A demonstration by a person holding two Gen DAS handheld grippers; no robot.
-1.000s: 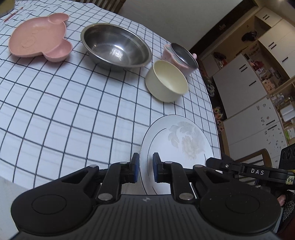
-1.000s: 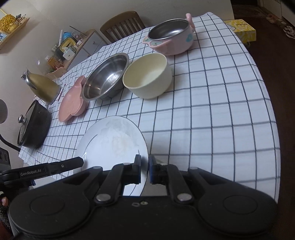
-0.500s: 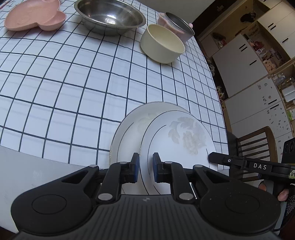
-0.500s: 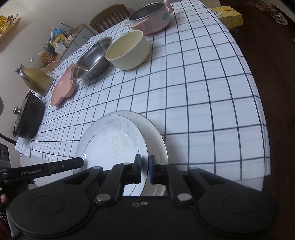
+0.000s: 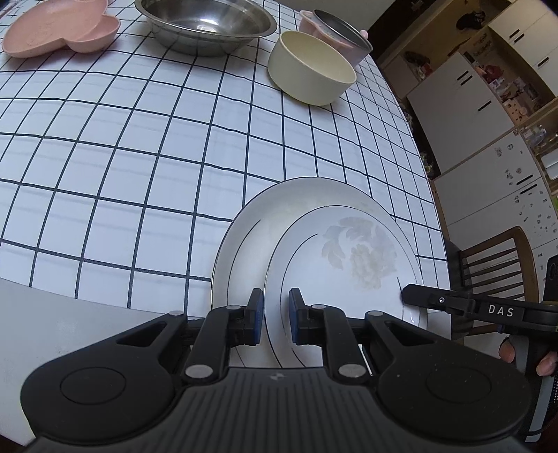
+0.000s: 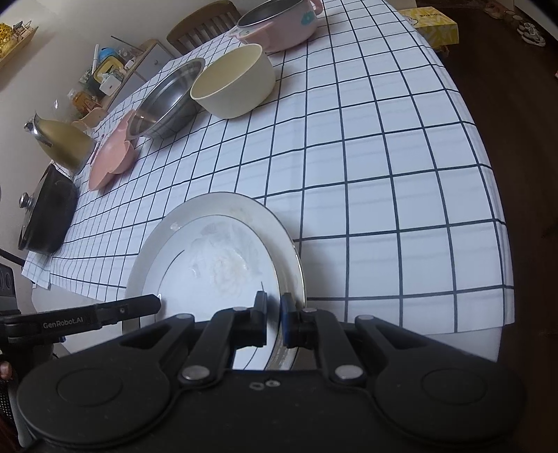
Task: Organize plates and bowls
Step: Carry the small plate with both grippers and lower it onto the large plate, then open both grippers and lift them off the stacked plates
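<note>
A small white plate with a faint floral print is held by both grippers over a larger white plate that lies near the table's front edge. My left gripper is shut on the small plate's near rim. My right gripper is shut on its opposite rim, and one of its fingers shows at the plate's right side. The left gripper's finger reaches in from the left. Whether the small plate touches the larger one I cannot tell.
At the far side of the checked tablecloth stand a cream bowl, a steel bowl, a pink pot and a pink animal-shaped plate. A kettle and black pan sit at the left end. A chair is alongside.
Both grippers came down and back toward the table's front edge with the small plate. The larger plate came into view beneath it. Over the last half second little moved.
</note>
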